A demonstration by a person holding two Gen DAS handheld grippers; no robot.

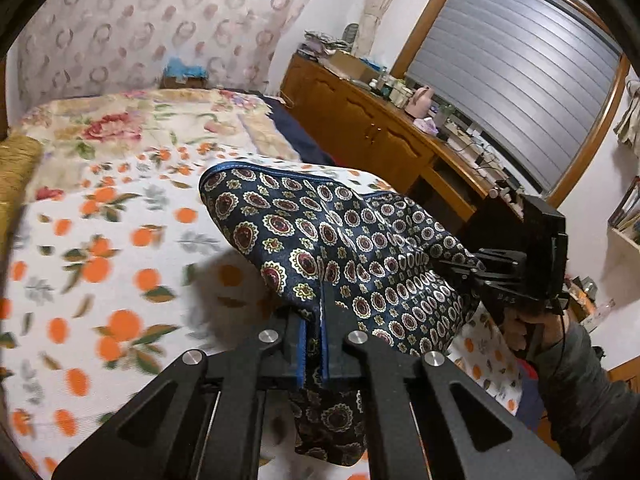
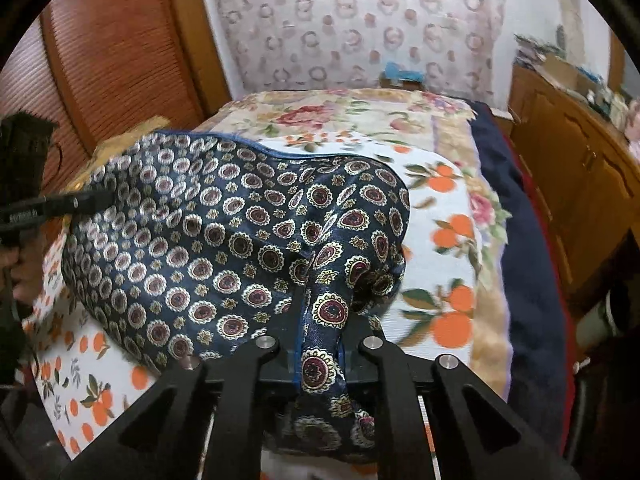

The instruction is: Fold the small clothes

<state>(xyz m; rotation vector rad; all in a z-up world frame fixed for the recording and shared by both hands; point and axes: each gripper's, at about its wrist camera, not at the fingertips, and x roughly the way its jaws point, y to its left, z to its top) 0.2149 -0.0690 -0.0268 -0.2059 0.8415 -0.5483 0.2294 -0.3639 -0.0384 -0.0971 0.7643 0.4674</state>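
A small dark blue garment [image 1: 340, 248] with a round medallion print hangs in the air over the bed, stretched between my two grippers. My left gripper [image 1: 314, 320] is shut on one end of it, with cloth bunched between and below the fingers. My right gripper [image 2: 320, 344] is shut on the other end of the garment [image 2: 224, 232]. The right gripper also shows in the left wrist view [image 1: 460, 264], at the garment's far end. The left gripper shows at the left edge of the right wrist view [image 2: 92, 200].
The bed [image 1: 100, 248] carries an orange-fruit print sheet, with a rose-print blanket [image 1: 132, 124] further back. A wooden cabinet [image 1: 360, 120] with clutter on top runs along the right. A wooden door [image 2: 112, 48] stands left of the bed. A dark blue blanket [image 2: 528, 280] lies along the bed's right edge.
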